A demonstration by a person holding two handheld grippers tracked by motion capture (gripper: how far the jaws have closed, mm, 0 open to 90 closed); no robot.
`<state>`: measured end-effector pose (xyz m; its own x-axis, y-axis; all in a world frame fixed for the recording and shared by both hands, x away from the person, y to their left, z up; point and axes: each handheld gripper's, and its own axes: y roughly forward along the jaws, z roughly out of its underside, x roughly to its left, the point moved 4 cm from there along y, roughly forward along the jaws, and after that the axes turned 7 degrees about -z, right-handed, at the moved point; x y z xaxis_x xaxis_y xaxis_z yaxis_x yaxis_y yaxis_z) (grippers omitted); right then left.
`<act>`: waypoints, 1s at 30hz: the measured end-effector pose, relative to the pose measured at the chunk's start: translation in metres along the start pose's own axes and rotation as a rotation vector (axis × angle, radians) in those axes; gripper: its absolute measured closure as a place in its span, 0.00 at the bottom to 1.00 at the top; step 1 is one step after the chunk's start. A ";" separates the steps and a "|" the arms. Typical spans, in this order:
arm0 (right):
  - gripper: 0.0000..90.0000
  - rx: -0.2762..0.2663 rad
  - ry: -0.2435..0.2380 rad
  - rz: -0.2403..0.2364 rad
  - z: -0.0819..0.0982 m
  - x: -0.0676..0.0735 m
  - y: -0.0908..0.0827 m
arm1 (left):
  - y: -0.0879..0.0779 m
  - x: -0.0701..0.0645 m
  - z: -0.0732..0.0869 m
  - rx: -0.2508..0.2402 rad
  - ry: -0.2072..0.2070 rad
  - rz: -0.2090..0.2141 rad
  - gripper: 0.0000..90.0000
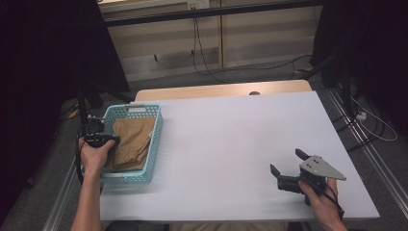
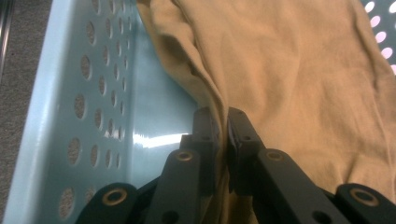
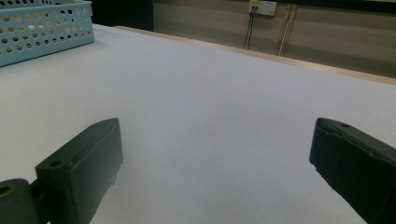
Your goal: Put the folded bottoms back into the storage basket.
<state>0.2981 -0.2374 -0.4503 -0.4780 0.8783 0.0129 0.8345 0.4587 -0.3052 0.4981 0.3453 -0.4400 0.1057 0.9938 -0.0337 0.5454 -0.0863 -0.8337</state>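
Note:
A tan folded cloth (image 1: 132, 142) lies inside a light blue perforated basket (image 1: 155, 144) at the table's left edge. My left gripper (image 1: 108, 141) reaches into the basket from its left side. In the left gripper view its jaws are shut on a fold at the edge of the tan cloth (image 2: 289, 79), with the basket wall (image 2: 70, 121) to the left. My right gripper (image 1: 288, 162) rests low over the white table near the front right, jaws wide open with nothing between them; the same gripper (image 3: 217, 154) faces bare tabletop.
The white tabletop (image 1: 231, 139) stretches between the basket and the right gripper. A corner of the basket (image 3: 44, 28) appears at the far left of the right gripper view. Cables and dark stands surround the table on the floor.

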 end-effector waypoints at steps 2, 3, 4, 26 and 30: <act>0.03 -0.001 0.001 0.001 0.000 0.000 0.000 | 0.001 0.001 0.001 0.010 0.008 -0.009 0.93; 0.03 0.000 0.001 0.001 0.000 0.000 0.000 | 0.002 0.002 0.001 0.012 0.009 -0.010 0.93; 0.03 0.000 0.001 0.001 0.000 0.000 0.000 | 0.003 0.002 0.002 0.017 0.009 -0.005 0.93; 0.03 0.002 0.001 -0.004 0.000 0.000 0.000 | 0.011 0.008 0.005 0.043 0.011 -0.036 0.92; 0.03 0.004 0.000 -0.004 0.000 0.000 0.000 | 0.014 0.008 0.006 0.054 0.015 -0.056 0.92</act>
<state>0.2981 -0.2368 -0.4506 -0.4813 0.8765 0.0136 0.8317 0.4616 -0.3085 0.5015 0.3529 -0.4552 0.0896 0.9957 0.0216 0.5049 -0.0267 -0.8627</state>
